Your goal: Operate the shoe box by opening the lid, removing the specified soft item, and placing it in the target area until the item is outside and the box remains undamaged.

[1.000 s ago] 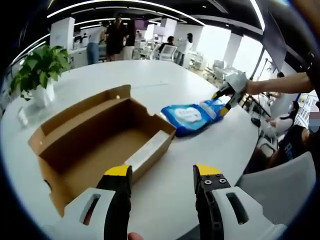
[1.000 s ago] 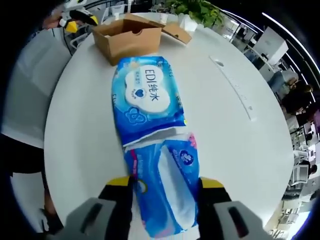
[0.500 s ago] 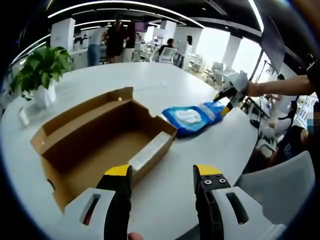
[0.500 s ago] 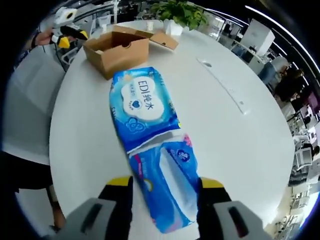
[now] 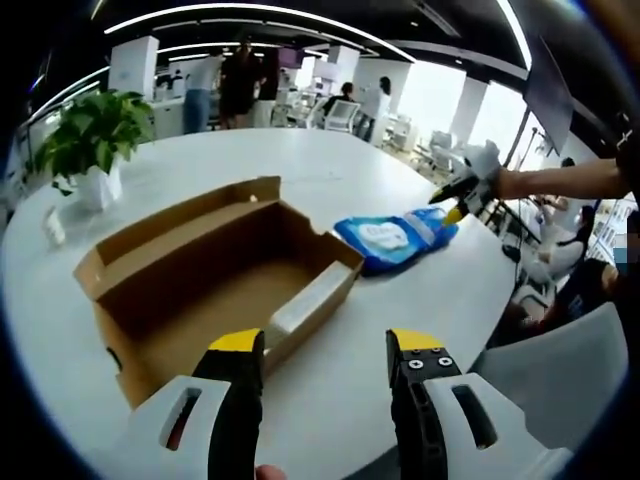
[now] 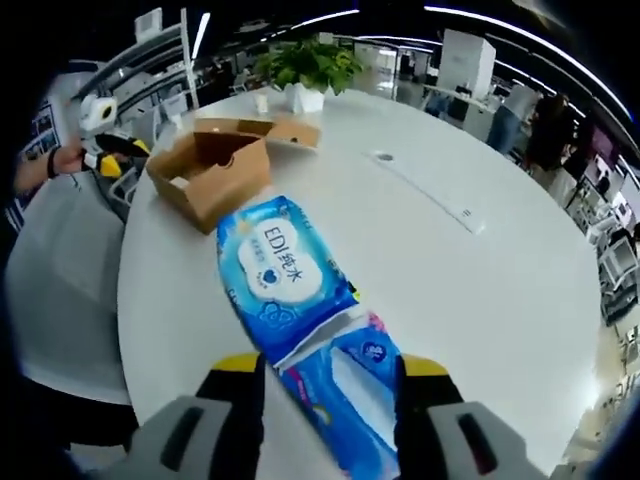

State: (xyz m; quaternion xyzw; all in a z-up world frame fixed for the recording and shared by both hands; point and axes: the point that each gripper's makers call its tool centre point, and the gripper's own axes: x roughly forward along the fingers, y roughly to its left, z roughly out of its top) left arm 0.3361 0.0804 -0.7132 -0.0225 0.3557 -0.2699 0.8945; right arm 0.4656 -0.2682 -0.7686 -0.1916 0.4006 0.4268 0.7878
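- You are leaving the potted plant (image 5: pixel 88 140) far left on the white table (image 5: pixel 300 165), well clear of the work.
- You are keeping the shoe box (image 5: pixel 215 275) open, lid folded back, interior bare; over the last second it has been sliding slightly right in the left gripper view, which I judge to be your hand shifting, not the box.
- You are holding the left gripper (image 5: pixel 325 350) just short of the box's near wall, jaws spread apart with nothing between them.
- You are resting the blue wipes pack (image 5: pixel 395 238) on the table just beside the box's right end, outside it, so the removal is looking done.
- You are holding the right gripper (image 5: pixel 462 195) at the pack's far end. In the right gripper view the pack (image 6: pixel 300 310) is running back between the jaws of that gripper (image 6: pixel 328 368), less of it lying there than a second ago, which suggests you are backing off. Whether the jaws are pinching it I cannot tell.
- You are working with seated people and a chair (image 5: pixel 560 380) close on the right, which could crowd your withdrawal.
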